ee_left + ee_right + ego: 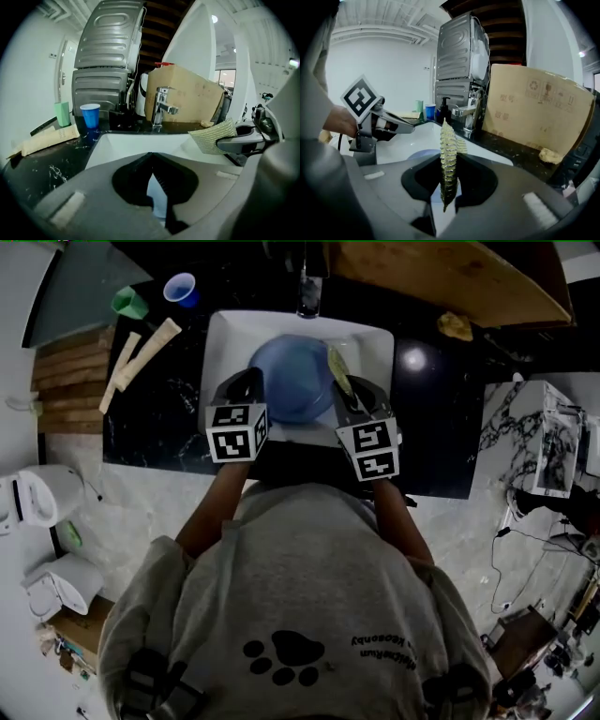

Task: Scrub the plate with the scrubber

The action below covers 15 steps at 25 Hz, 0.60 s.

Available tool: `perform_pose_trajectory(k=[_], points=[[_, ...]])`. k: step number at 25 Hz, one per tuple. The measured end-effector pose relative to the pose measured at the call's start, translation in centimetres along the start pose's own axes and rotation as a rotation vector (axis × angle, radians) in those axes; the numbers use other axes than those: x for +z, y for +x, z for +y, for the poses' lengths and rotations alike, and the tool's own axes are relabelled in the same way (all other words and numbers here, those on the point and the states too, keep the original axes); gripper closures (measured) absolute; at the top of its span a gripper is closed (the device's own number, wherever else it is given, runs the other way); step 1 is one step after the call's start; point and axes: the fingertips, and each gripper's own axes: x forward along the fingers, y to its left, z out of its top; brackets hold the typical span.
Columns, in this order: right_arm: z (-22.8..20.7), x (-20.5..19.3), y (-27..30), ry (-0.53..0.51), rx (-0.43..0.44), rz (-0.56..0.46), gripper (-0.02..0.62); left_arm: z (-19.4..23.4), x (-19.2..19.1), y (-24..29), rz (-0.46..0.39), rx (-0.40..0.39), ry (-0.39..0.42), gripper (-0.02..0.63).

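My left hand-held gripper [151, 158] has its jaws brought together, tips meeting, with nothing pinched between them; only a sliver of pale blue shows through the gap behind the tips. It hangs over the left edge of the sink [225, 334], pointing forward and down. My right hand-held gripper [449, 163] is clamped on the scrubber [447, 138], a yellow-green mesh pad held edge-on and upright, its upper end standing clear above the jaws; this hand-held gripper is over the right edge of the sink. The plate [292, 379], pale blue and round, lies inside the sink, filling most of the basin, between the two hand-held grippers. The scrubber is over the plate's right rim, and I cannot tell whether it touches the plate. The faucet [309, 294], chrome, stands at the middle of the sink's far edge. The sink is set into a black speckled tabletop [159, 423]. Left of the sink lie two pale packets [150, 345]. Beyond them, at the sink's far left, a green cup [131, 303] and a blue cup [180, 289] stand side by side. Behind the sink, to the right of the faucet, stands a cardboard box [536, 110], with a yellowish lump [456, 326] on the tabletop at the sink's far right.
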Motion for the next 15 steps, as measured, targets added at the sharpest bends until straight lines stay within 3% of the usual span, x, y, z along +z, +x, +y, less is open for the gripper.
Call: perform_pose_trajectory(k=[10, 15], points=[[-1.3, 5.9, -6.4, 0.080, -0.115, -0.313, 0.522, -5.3, 6.3, -7.3, -0.312, 0.004, 0.045, 0.603], [-1.3, 9.2, -10.4, 0.075, -0.161, -0.453, 0.522, -7.0, 9.8, -10.7, -0.424, -0.007, 0.076, 0.603]])
